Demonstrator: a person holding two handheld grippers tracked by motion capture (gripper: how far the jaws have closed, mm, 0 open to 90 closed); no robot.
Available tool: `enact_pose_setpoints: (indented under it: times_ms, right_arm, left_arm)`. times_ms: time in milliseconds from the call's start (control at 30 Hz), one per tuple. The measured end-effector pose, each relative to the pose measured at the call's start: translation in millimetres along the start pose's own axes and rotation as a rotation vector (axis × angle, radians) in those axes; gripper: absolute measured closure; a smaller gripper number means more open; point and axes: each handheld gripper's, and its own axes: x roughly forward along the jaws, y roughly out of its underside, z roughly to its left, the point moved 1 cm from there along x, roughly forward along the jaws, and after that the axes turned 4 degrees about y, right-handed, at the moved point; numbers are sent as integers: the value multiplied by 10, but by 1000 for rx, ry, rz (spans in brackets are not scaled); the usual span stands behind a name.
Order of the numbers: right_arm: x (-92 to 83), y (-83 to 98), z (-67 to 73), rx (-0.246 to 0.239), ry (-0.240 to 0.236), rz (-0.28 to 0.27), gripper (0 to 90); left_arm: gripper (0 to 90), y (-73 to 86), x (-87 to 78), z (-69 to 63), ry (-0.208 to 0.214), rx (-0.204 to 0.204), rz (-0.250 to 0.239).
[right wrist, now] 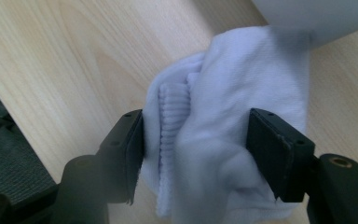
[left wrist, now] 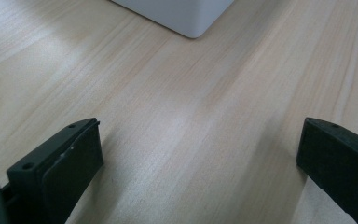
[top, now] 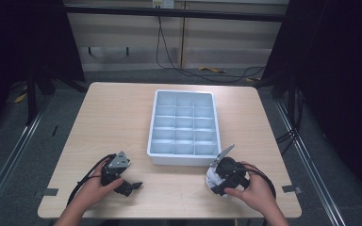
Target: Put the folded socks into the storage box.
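Note:
A rolled white sock lies on the wooden table just in front of the white tray's near right corner. My right gripper points down at it, and both black pads touch the sock's sides, so it is shut on it. From above, the sock peeks out left of the right gripper. My left gripper rests low near the table's front left. Its jaws stand wide apart over bare wood in the left gripper view, with nothing between them.
A white tray divided into several empty compartments sits mid-table. Its corner shows ahead of the left gripper and its wall just beyond the sock. Dark floor and cables surround the table.

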Motion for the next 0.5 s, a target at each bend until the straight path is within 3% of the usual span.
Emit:
enact_pose_setpoints:
  times_ms: [33,67,100,167,233,333,500]
  right_arm:
    - [0,0,0,0,0,0,375]
    - [26,-26,37,-51,40,29,396]
    - [26,-26,37,-51,40,29,396]
    - [52,-62,119,-91,112,73,475]
    - [57,-89,150,-115,142,98,534]
    - [37,-104,130,-86,131,114,650]
    - [8,-62,37,-31,69,78,698]
  left_arm:
    - [0,0,0,0,0,0,0]
    - [0,0,0,-1,0,0,0]
    - [0,0,0,-1,0,0,0]
    - [0,0,-2,-1,-1,1,2]
    - [0,0,-2,-2,-1,0,2]
    - [0,0,-2,-2,-1,0,2]
    - [0,0,-2,-1,-1,0,2]
